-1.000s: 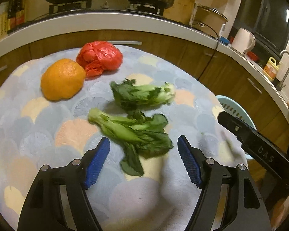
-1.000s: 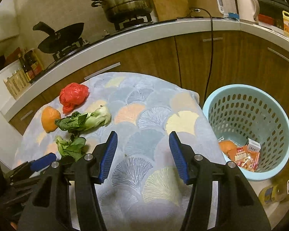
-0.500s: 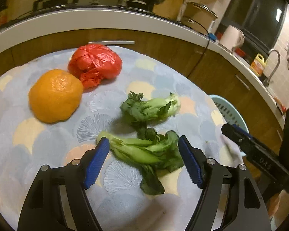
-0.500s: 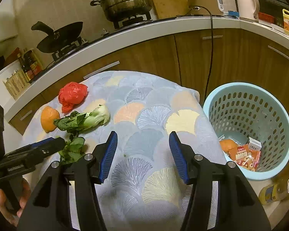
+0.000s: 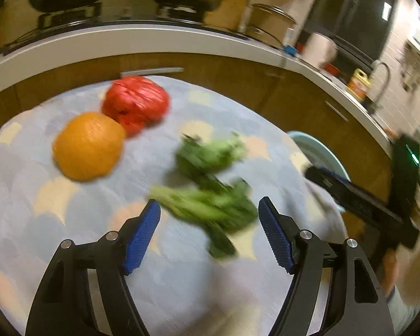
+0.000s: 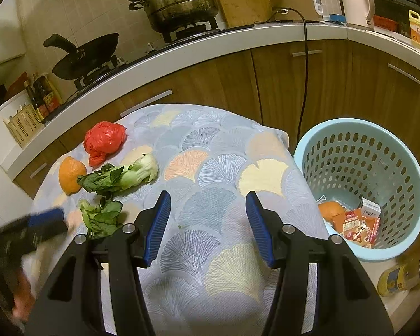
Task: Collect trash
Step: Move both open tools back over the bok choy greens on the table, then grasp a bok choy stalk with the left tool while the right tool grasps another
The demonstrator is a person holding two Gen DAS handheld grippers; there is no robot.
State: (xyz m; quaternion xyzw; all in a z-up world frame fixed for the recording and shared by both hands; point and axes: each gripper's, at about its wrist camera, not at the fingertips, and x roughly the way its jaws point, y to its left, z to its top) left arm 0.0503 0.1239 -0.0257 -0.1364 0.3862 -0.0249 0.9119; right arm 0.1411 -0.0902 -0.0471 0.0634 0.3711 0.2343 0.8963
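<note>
On the fan-patterned tablecloth (image 6: 224, 173), the round orange fruit (image 6: 70, 177) lies just left of two leafy greens (image 6: 120, 176); the perforated plastic basket (image 6: 361, 151) stands to the right.

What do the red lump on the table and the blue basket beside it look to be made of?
The red lump looks like thin, glossy plastic film, probably a bunched bag: it shows sharp crinkles and small highlights. The blue basket looks like moulded rigid plastic with a matte to satin finish: its walls carry regular rows of punched holes and it has a smooth, rolled rim.
</note>
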